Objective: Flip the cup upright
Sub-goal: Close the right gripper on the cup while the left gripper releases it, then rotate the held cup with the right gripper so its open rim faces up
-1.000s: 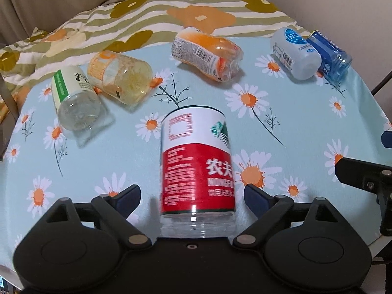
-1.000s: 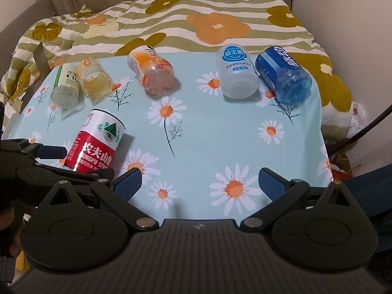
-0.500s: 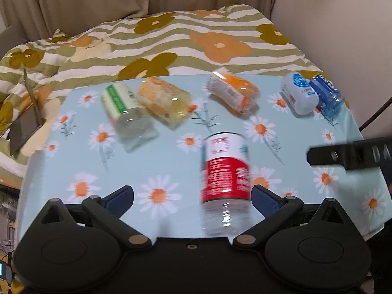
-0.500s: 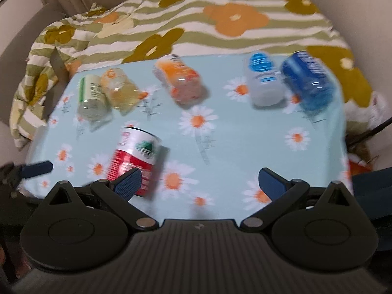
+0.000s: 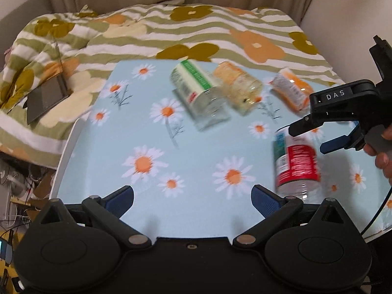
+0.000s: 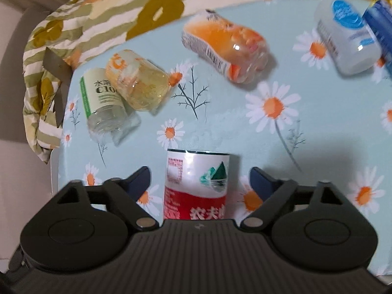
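Fingers of my right gripper [image 6: 197,180] are spread wide, one blue pad [image 6: 138,178] on each side of the red-labelled cup [image 6: 196,186], with daylight between pads and cup on both sides; nothing is pinched. The cup lies on its side on the daisy-print table [image 6: 318,127], its cut rim pointing away from me and its far end hidden under my gripper's body. In the left wrist view this same gripper [image 5: 318,134] hangs just over the cup's [image 5: 295,164] upper end.

My left gripper [image 5: 192,199] is also spread, holding nothing, its pads over bare cloth; the cup lies off to the right of its right pad [image 5: 265,199], close beside it.

Farther out lie the other cut bottles, all on their sides: a green-labelled one [image 6: 104,100] touching a yellowish one [image 6: 139,83], an orange one [image 6: 225,49], a white one with a blue label [image 6: 348,36], and a dark blue one [image 6: 379,22] at the edge. Beyond the table is a striped flowered blanket [image 5: 171,31].
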`<state>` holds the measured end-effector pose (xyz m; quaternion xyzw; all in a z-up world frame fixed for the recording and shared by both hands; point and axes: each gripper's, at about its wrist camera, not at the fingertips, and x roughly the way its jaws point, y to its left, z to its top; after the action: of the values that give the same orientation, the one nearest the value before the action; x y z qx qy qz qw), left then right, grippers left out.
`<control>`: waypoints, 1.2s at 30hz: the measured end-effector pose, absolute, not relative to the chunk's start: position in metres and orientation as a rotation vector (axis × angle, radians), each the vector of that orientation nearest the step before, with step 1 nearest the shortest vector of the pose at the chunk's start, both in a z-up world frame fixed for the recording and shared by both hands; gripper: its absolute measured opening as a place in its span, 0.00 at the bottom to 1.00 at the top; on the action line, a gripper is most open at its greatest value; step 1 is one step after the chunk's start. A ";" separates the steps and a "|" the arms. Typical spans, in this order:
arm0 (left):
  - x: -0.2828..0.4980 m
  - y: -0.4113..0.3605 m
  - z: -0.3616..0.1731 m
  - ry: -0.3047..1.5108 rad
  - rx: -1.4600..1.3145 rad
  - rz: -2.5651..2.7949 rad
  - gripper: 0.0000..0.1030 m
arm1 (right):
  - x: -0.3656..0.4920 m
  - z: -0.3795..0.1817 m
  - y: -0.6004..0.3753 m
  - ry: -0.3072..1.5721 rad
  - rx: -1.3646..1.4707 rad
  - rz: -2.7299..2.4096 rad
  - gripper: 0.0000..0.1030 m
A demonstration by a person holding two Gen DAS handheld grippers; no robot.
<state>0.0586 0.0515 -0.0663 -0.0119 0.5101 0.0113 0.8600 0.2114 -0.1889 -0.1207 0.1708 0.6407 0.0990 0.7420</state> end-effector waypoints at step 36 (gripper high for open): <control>0.047 0.061 -0.069 1.025 0.048 -0.014 1.00 | 0.111 -0.086 -0.158 0.552 0.202 0.146 0.72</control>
<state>0.0469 0.0605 -0.0692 0.0231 0.4905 -0.0067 0.8711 0.1106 -0.1582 -0.0864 0.0996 0.2718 0.0721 0.9545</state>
